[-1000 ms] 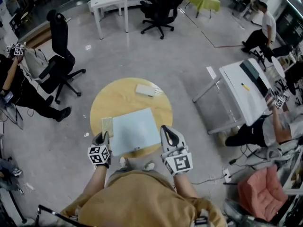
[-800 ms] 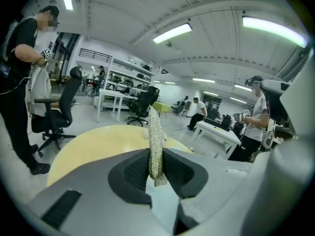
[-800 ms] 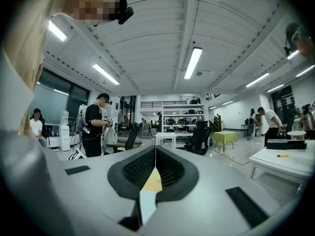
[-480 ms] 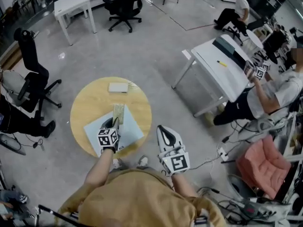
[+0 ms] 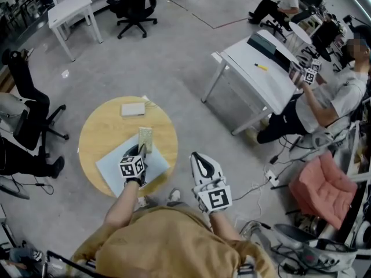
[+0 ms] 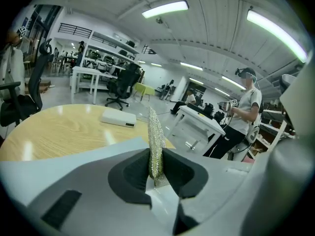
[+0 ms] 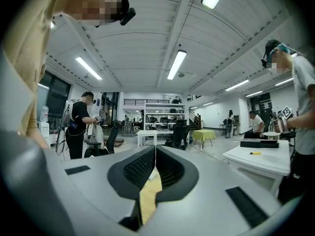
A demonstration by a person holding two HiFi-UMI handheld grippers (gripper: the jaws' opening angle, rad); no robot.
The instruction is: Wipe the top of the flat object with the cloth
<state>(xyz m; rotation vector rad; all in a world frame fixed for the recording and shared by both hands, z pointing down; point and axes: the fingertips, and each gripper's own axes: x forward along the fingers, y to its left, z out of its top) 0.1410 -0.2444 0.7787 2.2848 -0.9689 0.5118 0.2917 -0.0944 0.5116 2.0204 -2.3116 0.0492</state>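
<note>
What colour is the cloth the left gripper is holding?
Pale yellow-green with a fine speckled weave; the left gripper view shows the cloth best.

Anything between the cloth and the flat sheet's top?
Nothing visible. The left tool is shut on the cloth at the far edge of the flat sheet; the white box sits farther back on the table, off it.

the grey polished concrete floor (image 5: 174, 57) carries a round light wooden table (image 5: 98, 135), a black office chair on wheels (image 5: 136, 2) and a white rectangular desk (image 5: 69, 7). long white tube lamps (image 7: 176, 64) shine on the white ribbed ceiling (image 7: 123, 48). a pink cushioned seat (image 5: 316, 198) stands at the right.
</note>
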